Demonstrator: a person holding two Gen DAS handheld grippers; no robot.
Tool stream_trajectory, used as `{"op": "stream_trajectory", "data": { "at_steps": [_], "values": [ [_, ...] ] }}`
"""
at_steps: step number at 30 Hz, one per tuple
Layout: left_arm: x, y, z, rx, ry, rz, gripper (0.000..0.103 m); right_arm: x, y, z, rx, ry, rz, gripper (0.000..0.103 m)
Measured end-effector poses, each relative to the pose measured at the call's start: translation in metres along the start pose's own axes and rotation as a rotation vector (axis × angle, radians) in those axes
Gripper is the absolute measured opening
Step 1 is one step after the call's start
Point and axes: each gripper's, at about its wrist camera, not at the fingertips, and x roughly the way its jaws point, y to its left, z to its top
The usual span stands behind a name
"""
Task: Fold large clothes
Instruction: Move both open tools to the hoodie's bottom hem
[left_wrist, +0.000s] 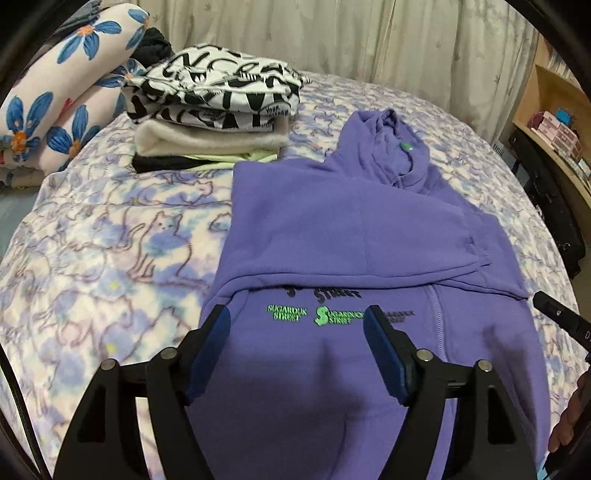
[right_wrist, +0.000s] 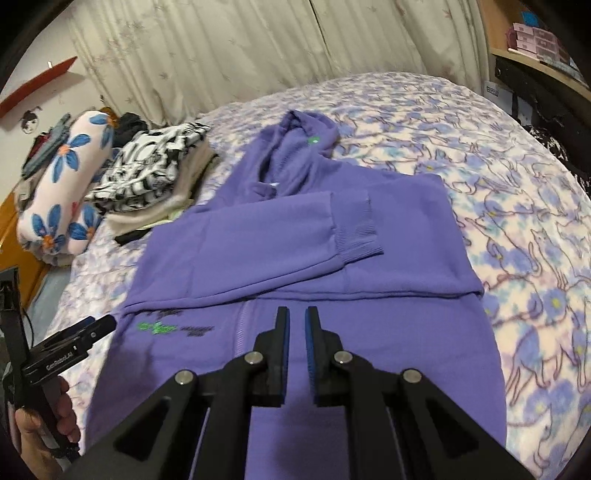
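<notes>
A purple zip hoodie (left_wrist: 351, 229) lies flat on the bed, hood (left_wrist: 391, 147) at the far end and green lettering (left_wrist: 321, 317) on the near part. Both sleeves are folded across the chest, and one ribbed cuff (right_wrist: 356, 225) lies on top. My left gripper (left_wrist: 297, 317) hovers over the lettering, open wide, with nothing between its blue pads. My right gripper (right_wrist: 297, 314) hangs over the zip line (right_wrist: 242, 332). Its pads stand a narrow gap apart with only the cloth below showing through. A hand (right_wrist: 40, 428) holds the left gripper's handle.
A stack of folded clothes (left_wrist: 214, 110) with a black-and-white top sits left of the hood. A rolled floral blanket (left_wrist: 55, 92) lies beyond it. The bed has a cat-print cover (left_wrist: 110, 240). Curtains (left_wrist: 332, 33) close the back, and wooden shelves (left_wrist: 554, 122) stand at the right.
</notes>
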Motion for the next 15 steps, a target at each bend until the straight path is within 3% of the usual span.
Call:
{"op": "stream_trajectory", "data": {
  "at_steps": [3, 15],
  "values": [
    [-0.018, -0.001, -0.006, 0.001, -0.022, -0.002, 0.078, -0.016, 0.007, -0.008, -0.018, -0.025, -0.006, 0.031],
    [-0.068, 0.014, -0.058, -0.012, -0.016, 0.026, 0.078, -0.053, 0.007, -0.051, -0.021, -0.021, 0.01, 0.032]
  ]
}}
